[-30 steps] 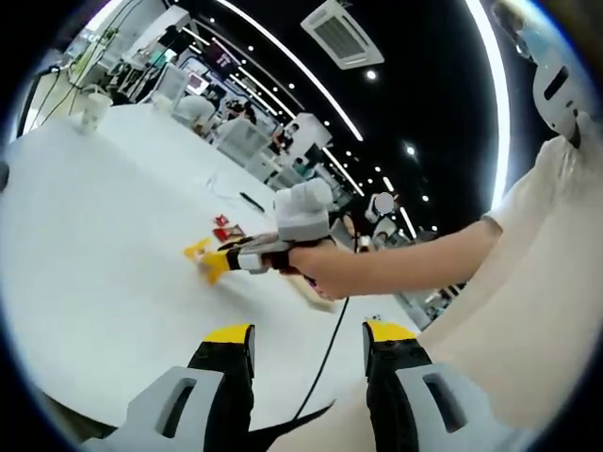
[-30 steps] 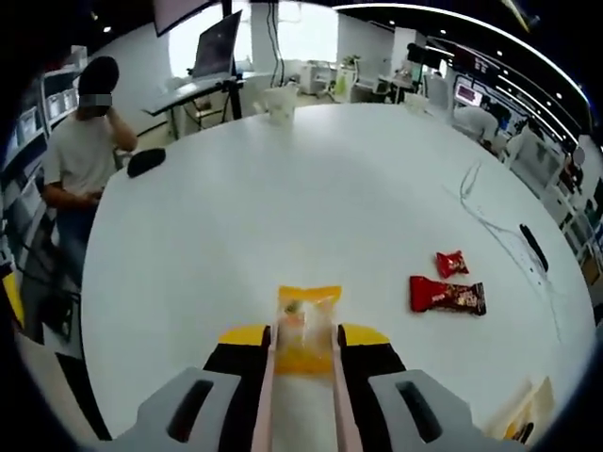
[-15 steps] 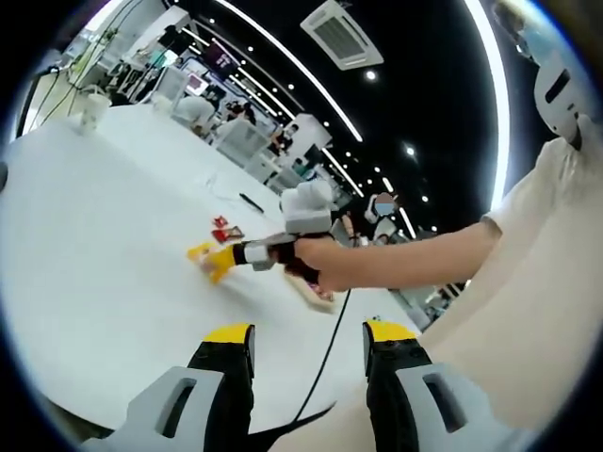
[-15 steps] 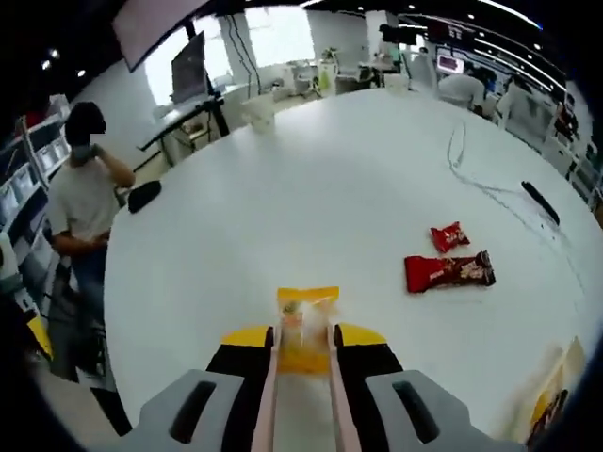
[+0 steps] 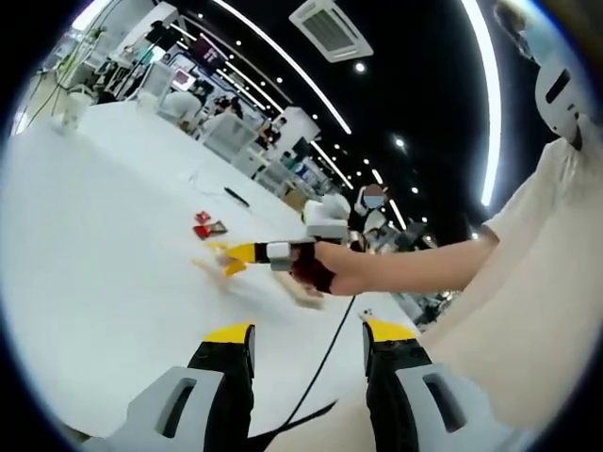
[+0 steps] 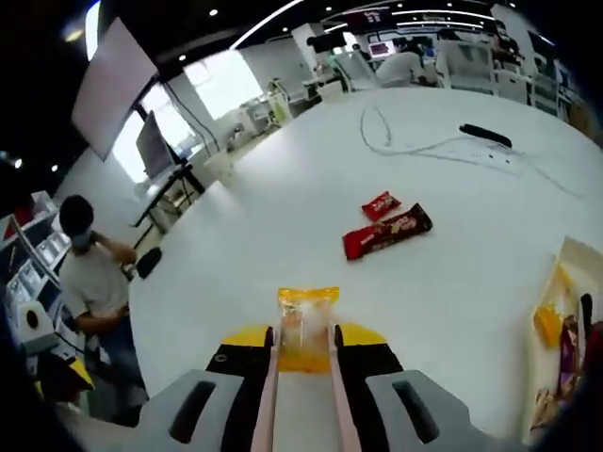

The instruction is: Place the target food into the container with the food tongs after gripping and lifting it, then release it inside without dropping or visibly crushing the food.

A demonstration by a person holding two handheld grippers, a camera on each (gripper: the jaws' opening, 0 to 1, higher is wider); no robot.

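— Two grippers are in our hands; what does the right gripper (image 6: 302,345) have?

— We see its jaws closed on a pair of pale pink food tongs (image 6: 301,405), and the tong tips pinch a small yellow plastic snack packet (image 6: 305,320). The packet sits just past the yellow jaw tips, over the round white table (image 6: 283,226); we cannot tell whether it touches the surface.

— And the container?

— We find a pale shallow tray (image 6: 556,320) at the right edge of the right gripper view, with several wrapped snacks inside. It lies well apart from the held packet. Between them, farther out on the table, rest a long red wrapper (image 6: 387,231) and a small red wrapper (image 6: 381,203), close together.

— What of the left gripper (image 5: 309,337)?

— Its yellow-tipped jaws stand wide apart with nothing between them. In the left gripper view we also see the right gripper out over the table in a hand (image 5: 330,268), yellow packet at its tip, and the red wrappers beyond.

— Anything else?

— One person in a pale shirt (image 6: 92,282) stands beside the table's far left.
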